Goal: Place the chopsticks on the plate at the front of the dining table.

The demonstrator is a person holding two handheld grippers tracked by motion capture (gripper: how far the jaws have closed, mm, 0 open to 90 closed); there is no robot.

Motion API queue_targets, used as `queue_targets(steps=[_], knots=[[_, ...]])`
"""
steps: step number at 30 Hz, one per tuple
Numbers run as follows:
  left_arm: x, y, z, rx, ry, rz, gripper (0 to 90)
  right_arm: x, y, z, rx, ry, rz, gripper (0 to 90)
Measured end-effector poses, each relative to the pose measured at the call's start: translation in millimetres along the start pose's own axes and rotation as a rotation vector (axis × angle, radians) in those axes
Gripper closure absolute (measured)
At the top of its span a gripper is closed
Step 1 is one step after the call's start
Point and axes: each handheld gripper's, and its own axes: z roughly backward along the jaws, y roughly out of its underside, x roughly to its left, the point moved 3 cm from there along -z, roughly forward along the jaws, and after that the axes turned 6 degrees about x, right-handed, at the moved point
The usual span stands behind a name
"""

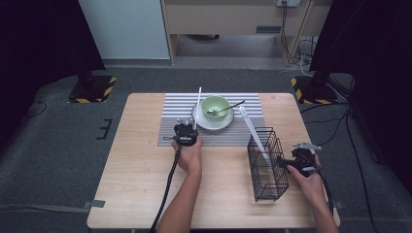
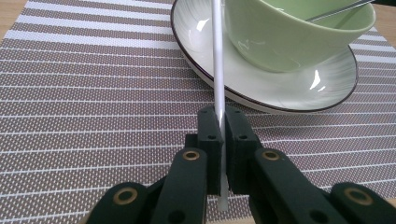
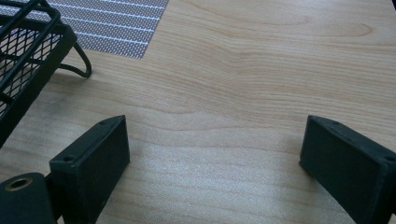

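Holding the white stick (image 2: pixel 218 70) tight, the left claw (image 2: pixel 223 122) is clamped on it, just left of the plate (image 2: pixel 205 42). Lift slowly, keeping it off the bowl (image 2: pixel 285 35). The right claw (image 3: pixel 210 154) rests apart.

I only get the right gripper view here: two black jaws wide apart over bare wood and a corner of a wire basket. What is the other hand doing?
Observer: The left gripper is shut on a white chopstick, beside a saucer on a striped placemat.
Operator: Anything on that saucer?
Observer: A pale green bowl with a spoon resting in it.
Operator: And is my basket holding anything?
Observer: Yes, the wire basket holds a second white chopstick, leaning out toward the placemat.
Operator: Where is my gripper then?
Observer: The right gripper sits just right of the basket, open and holding nothing.
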Motion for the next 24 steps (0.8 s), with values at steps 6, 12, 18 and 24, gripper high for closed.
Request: queue_targets(steps=[6,12,18,24], knots=[[-1.7,1.6,-1.3,0.001,-0.002,0.002,85.9,0.1,0.1,0.0,0.0,-0.001,0.002,8.2],[-2.5,1.7,-1.7,0.005,-0.003,0.001,85.9,0.4,0.3,0.2,0.001,-0.002,0.003,8.2],[-2.5,1.6,-2.6,0.006,-0.004,0.003,85.8,0.4,0.2,0.2,0.001,-0.002,0.003,8.1],[-2.6,2.3,-4.9,0.011,-0.003,0.008,85.9,0.4,0.3,0.2,0.001,-0.002,0.003,8.1]])
